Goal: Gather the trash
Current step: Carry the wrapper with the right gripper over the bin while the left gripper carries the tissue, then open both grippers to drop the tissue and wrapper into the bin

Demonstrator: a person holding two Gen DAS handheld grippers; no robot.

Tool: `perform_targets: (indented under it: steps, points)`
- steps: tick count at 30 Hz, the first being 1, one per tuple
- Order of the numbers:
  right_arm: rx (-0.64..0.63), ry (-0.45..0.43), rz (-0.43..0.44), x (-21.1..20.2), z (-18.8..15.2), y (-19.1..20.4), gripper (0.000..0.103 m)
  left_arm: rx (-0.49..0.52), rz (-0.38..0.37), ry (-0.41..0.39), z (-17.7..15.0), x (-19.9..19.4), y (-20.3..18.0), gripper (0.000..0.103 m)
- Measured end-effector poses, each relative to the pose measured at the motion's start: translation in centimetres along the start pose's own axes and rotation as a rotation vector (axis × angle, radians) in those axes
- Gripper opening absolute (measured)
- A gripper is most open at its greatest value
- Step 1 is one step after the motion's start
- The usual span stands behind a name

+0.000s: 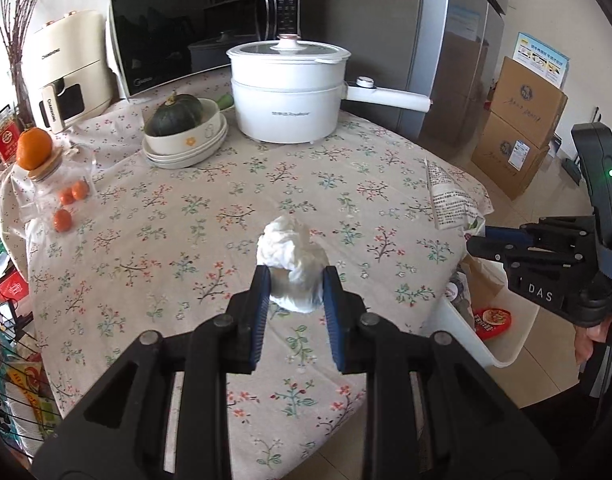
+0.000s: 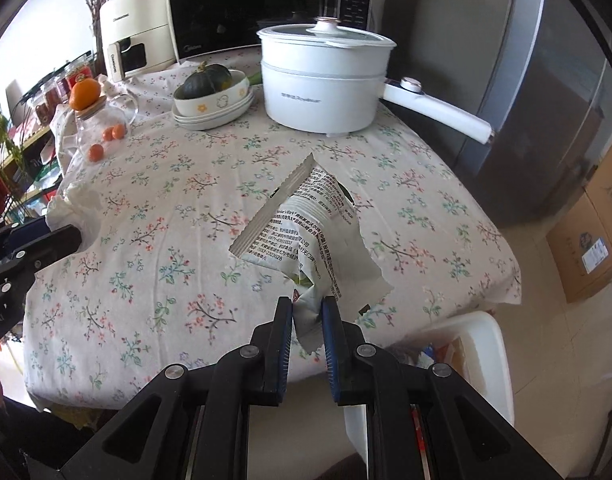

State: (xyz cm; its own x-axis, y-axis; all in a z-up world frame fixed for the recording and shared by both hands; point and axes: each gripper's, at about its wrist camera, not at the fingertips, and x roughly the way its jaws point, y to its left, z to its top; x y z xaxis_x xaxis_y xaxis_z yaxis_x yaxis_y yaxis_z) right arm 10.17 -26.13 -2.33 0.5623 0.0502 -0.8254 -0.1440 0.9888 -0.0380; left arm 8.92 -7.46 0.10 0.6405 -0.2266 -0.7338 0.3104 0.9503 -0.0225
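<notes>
Tissue wad (image 1: 291,268) in left tongs (image 1: 293,280), wrapper (image 2: 306,236) in right tongs (image 2: 307,308), apparently above tablecloth (image 1: 185,208)

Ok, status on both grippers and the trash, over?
Left gripper shut on crumpled tissue. Right gripper shut on snack wrapper. White bin at table edge, nothing blocking.

Matt floral cloth covers the table (image 1: 165,216) (glossy white plastic pot (image 1: 285,108), crumpled soft tissue (image 1: 291,256)).
</notes>
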Motion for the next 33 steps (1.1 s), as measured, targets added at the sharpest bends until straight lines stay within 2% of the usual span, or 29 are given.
perform_targets:
  steps: [5, 14, 20, 24, 30, 32, 33]
  points:
    - [0.1, 0.028, -0.004, 0.0, -2.1, -4.9, 0.016, 0.05, -0.071, 0.042, -0.2, 2.1, -4.1, 0.028]
    - [0.224, 0.086, -0.064, 0.1, -6.7, -12.1, 0.016, 0.139, -0.199, 0.104, -0.7, 5.7, -12.2, 0.028]
    - [0.284, 0.123, -0.09, -0.1, -9.3, -15.3, 0.016, 0.179, -0.288, 0.154, -1.8, 8.5, -17.1, 0.029]
    - [0.326, 0.142, -0.107, -0.1, -10.5, -17.3, 0.016, 0.22, -0.319, 0.176, -2.8, 10.0, -19.9, 0.029]
    - [0.361, 0.164, -0.126, 0.0, -11.4, -19.2, 0.016, 0.248, -0.367, 0.197, -3.4, 11.6, -22.0, 0.03]
    - [0.369, 0.171, -0.128, 0.0, -11.6, -19.5, 0.016, 0.239, -0.388, 0.209, -3.5, 12.0, -22.1, 0.034]
    - [0.373, 0.175, -0.128, 0.0, -11.8, -19.7, 0.016, 0.236, -0.39, 0.22, -3.5, 12.2, -22.2, 0.043]
